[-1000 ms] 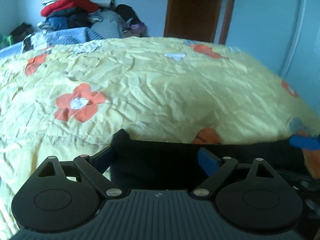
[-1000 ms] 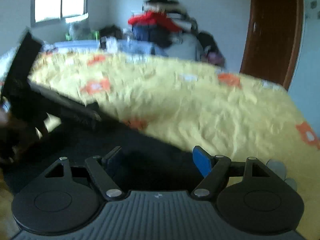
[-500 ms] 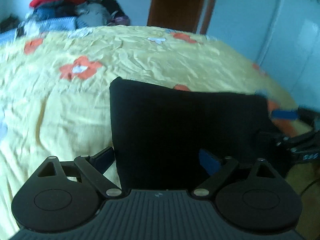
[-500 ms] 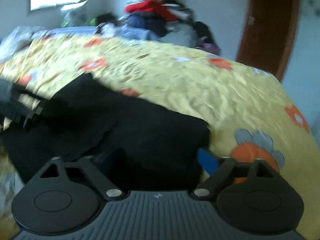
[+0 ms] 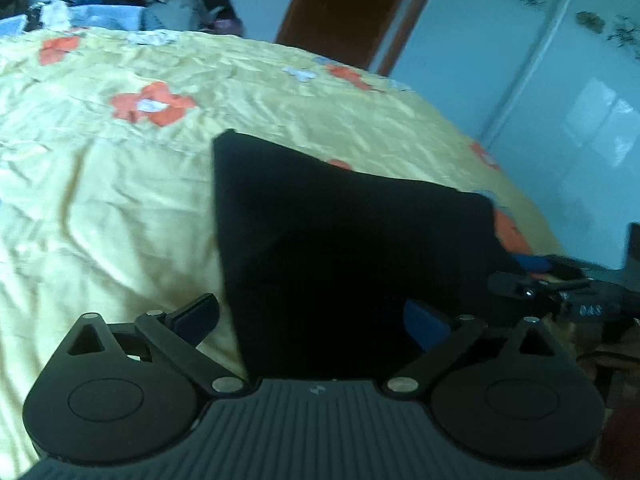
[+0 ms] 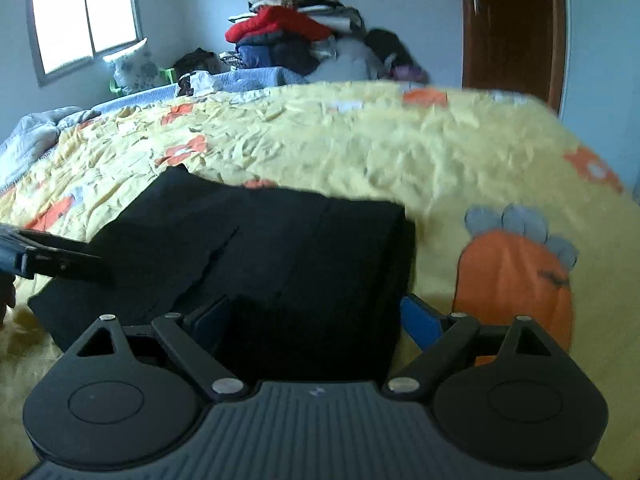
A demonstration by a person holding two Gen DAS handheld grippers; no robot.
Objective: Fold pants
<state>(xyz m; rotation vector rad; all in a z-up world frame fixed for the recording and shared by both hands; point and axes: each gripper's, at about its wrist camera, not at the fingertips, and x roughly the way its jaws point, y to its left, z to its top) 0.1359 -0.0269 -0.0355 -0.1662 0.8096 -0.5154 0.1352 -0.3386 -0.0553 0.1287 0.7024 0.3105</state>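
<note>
pants (image 6: 280, 248): 1 | grippers: 2 – left gripper (image 5: 316, 316), right gripper (image 6: 316, 312) | bedspread (image 6: 360, 140): 1 | door (image 6: 508, 28): 1 | window (image 6: 84, 12): 1 | clothes pile (image 6: 296, 36): 1

Both tongs look alike: a ribbed grey body low in the frame, two round black discs at its sides, black link arms with silver rivets, and blue pads (image 5: 424, 322) on the fingers (image 6: 418, 320).

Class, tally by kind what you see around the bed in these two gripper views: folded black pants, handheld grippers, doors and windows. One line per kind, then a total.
Black pants: 1
Grippers: 2, the left gripper and the right gripper, both with jaws spread
Doors: 1, the brown door
Windows: 1, the window
Total: 5
</note>
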